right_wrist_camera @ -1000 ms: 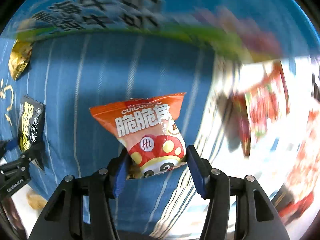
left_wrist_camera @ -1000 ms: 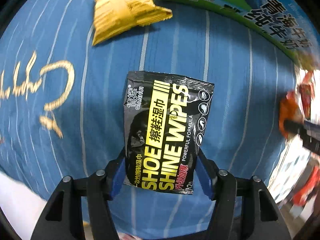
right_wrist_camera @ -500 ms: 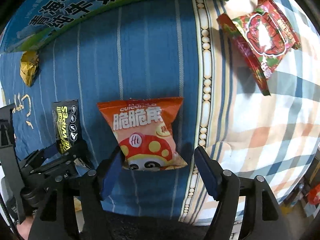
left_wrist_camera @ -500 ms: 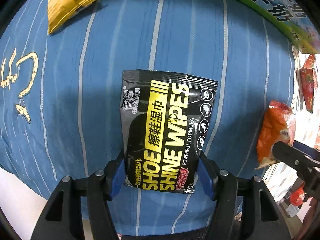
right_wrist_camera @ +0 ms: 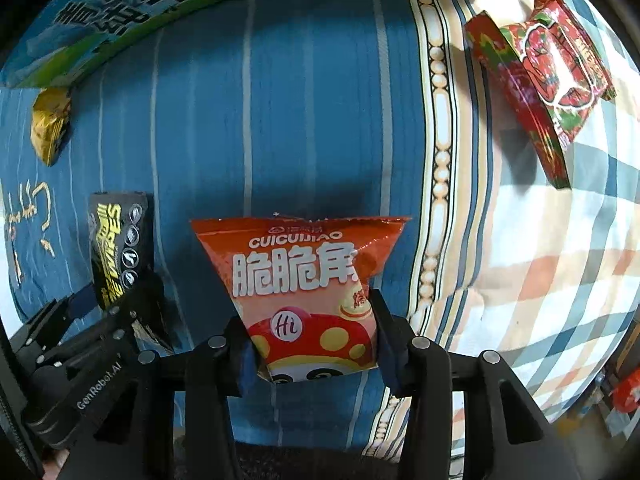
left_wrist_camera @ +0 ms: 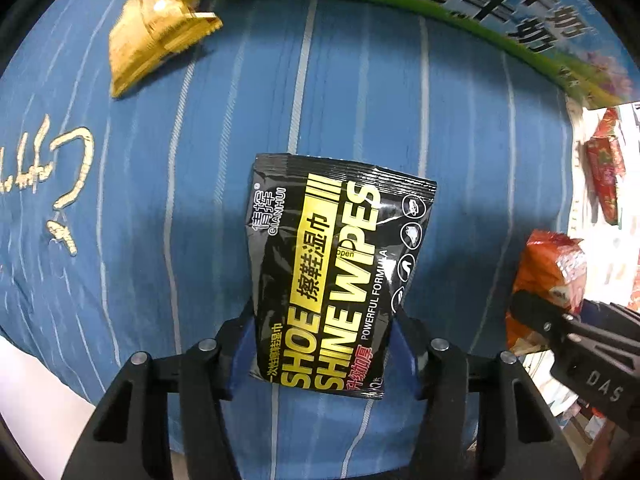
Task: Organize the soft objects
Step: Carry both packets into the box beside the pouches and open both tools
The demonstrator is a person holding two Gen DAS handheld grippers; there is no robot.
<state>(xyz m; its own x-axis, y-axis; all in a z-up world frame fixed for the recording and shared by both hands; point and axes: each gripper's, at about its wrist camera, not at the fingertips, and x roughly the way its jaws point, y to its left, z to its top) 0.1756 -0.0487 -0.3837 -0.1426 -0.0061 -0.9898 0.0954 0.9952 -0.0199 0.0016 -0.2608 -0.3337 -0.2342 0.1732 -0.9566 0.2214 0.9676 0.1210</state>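
Wipes packs: one black (left_wrist_camera: 340,276), clamped in left tool (left_wrist_camera: 326,344).
Orange snack bags: one (right_wrist_camera: 308,296), clamped in right tool (right_wrist_camera: 310,344).
Gold bags: one (left_wrist_camera: 156,28).
Red packets: two (right_wrist_camera: 548,68).

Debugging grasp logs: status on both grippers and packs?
Left gripper shut on wipes pack. Right gripper shut on orange snack bag. Both over blue striped cloth; nothing blocking.

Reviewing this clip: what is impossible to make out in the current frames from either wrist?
- Bottom edge of the orange snack bag, right wrist view: hidden between the right hand-held gripper fingers.
- Green milk carton, both views: cut off by the top edge, print partly blurred.
- Gold packet, right wrist view: too small to read.
- Shoe wipes pack, left wrist view: lower corners covered by the left hand-held gripper.
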